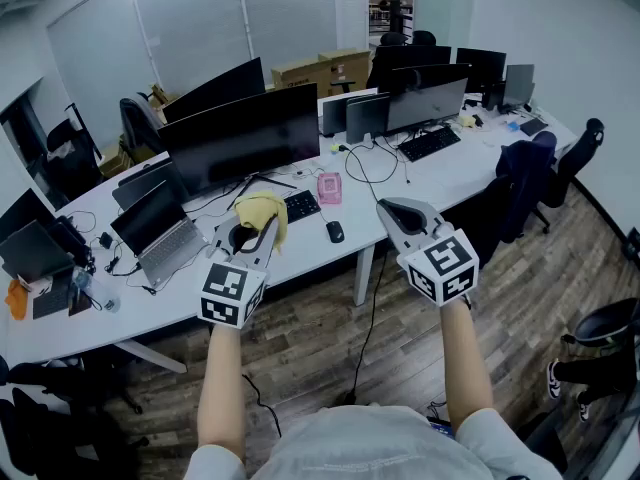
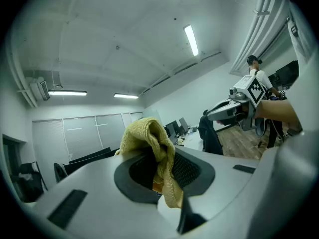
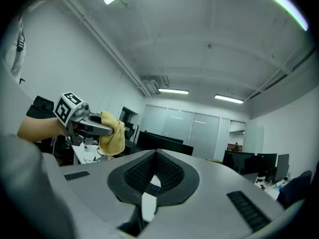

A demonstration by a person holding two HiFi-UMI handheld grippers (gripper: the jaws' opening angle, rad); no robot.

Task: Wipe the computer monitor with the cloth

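Nearest, in front of the monitor [image 1: 245, 140], the left gripper [image 2: 164, 171] has its jaws closed tight on a bunched yellow cloth [image 2: 148, 135], which spills up and over the jaw tips. The cloth hangs short of the monitor's lower edge and clear of the screen. To the right of the monitor, the right gripper [image 3: 154, 176] has its jaws pressed together with nothing between them. Beyond both, under the monitor, a black keyboard [image 1: 301, 206] and a mouse [image 1: 335, 232] lie on the white desk [image 1: 420, 180]. The monitor itself stands dark and upright.
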